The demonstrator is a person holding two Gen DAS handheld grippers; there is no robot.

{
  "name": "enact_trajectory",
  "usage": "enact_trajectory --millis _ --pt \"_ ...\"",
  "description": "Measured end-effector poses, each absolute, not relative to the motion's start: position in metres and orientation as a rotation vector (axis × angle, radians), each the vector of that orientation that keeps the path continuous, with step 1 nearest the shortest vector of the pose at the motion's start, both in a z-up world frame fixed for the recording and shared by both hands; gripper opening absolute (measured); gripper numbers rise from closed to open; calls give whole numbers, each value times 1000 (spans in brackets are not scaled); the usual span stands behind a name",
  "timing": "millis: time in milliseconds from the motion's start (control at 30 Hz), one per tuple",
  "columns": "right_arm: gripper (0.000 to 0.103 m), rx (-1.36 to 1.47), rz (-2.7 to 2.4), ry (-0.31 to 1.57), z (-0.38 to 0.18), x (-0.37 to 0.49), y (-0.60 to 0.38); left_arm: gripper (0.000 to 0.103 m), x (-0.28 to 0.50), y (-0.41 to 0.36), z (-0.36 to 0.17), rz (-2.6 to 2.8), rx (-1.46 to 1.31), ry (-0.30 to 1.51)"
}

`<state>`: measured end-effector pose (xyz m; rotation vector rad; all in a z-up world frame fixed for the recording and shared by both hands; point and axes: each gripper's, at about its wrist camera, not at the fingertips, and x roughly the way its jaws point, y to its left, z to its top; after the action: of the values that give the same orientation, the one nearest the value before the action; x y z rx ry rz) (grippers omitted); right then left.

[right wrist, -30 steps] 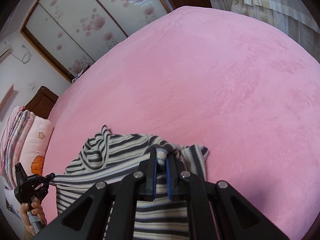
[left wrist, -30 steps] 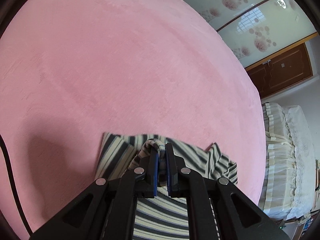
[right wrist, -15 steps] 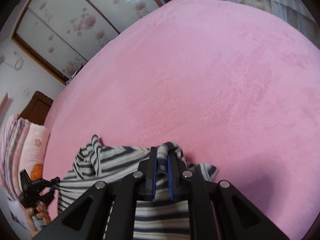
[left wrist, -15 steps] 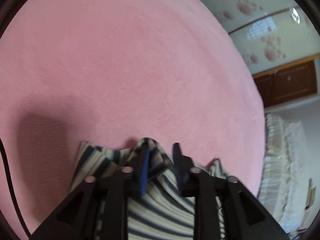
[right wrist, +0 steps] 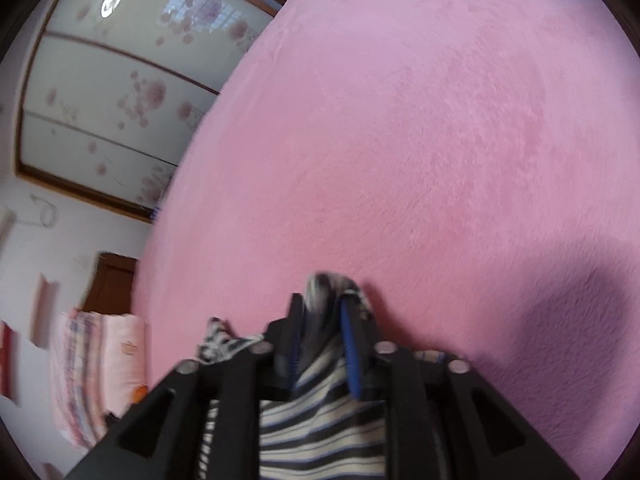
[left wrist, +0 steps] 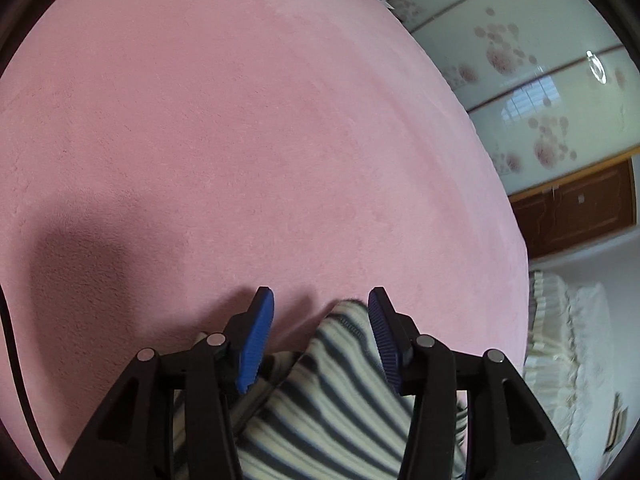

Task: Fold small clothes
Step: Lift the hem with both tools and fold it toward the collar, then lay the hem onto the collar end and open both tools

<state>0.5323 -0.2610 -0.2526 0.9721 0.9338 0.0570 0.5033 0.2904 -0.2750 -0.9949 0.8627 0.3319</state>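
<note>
The cream-and-dark striped knit garment (left wrist: 340, 392) lay on the pink plush bed cover (left wrist: 240, 140). Left gripper (left wrist: 320, 312) had just been opening, jaws apart w/ a garment corner loose between them. Right gripper (right wrist: 322, 320) had been opening too, a bunched fold between its blue pads (right wrist: 352, 356); pad contact too blurred to tell.

Each hand-held gripper (left wrist: 320, 300) (right wrist: 322, 308) has black angular fingers, silver screws and ribbed blue pads (left wrist: 256, 344).
</note>
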Motion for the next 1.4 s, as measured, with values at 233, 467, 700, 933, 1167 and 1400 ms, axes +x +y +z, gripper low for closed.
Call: enact_trajectory --millis 233,467,700,933,1167,1400 --pt "51 794 32 872 -213 516 -268 47 497 273 -247 289 -738 869" --pt "41 324 121 917 -174 520 -202 47 505 178 -208 27 -195 889" --pt "4 168 330 1056 -202 544 -99 37 518 80 -227 -250 47 989" --pt "2 120 341 1139 -251 555 -57 36 529 73 -259 -202 89 1042" --pt "0 247 262 1082 -253 590 -81 36 565 92 -253 -42 37 1005" --pt "0 279 234 994 -227 586 -104 36 566 131 -234 56 -85 960"
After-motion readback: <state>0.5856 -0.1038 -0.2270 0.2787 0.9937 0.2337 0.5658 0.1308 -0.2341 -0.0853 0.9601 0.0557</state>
